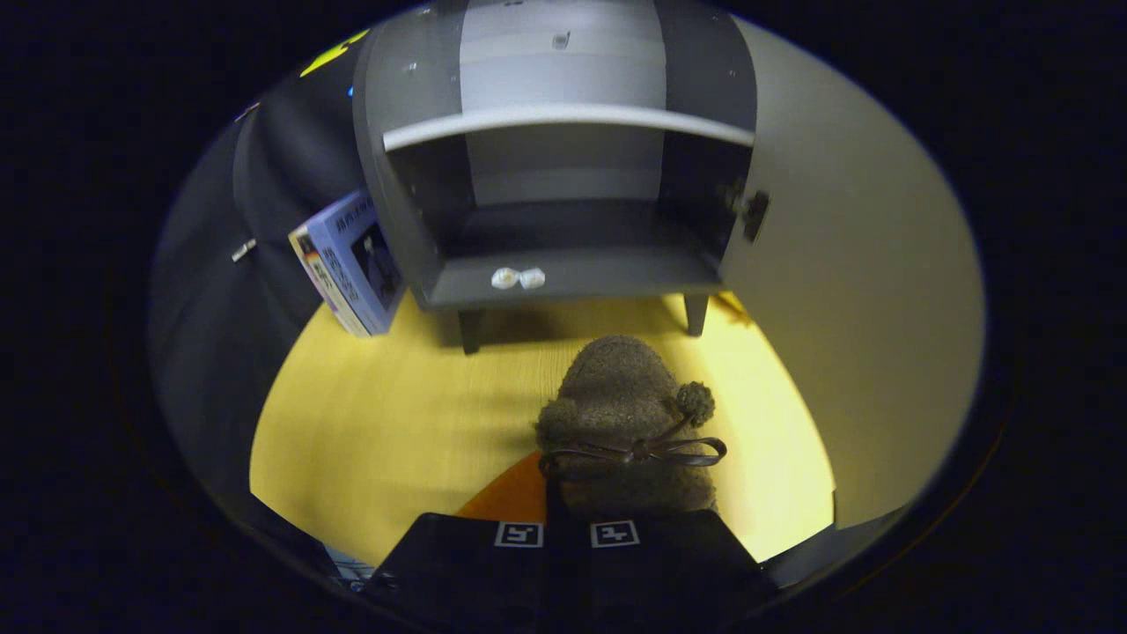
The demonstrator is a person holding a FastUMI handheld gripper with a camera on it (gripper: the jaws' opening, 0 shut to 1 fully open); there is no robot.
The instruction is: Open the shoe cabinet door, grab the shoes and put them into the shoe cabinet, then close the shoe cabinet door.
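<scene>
A brown fuzzy shoe (627, 414) with pompoms and a dark lace bow hangs from my gripper (566, 521), which is shut on the shoe's rear edge, toe pointing away. It is above the yellow floor (387, 423), a short way in front of the grey shoe cabinet (563, 273). The cabinet door (845, 291) stands swung wide open to the right. Inside, an upper shelf (563, 119) and the dark lower compartment (572, 229) show. Two small white bits (518, 278) lie at the front lip of the lower shelf.
A blue-and-white box (348, 264) leans against the cabinet's left side. The dark booth wall (229, 291) curves round on the left. An orange patch (511, 497) shows on the floor just under the shoe, beside my fingers.
</scene>
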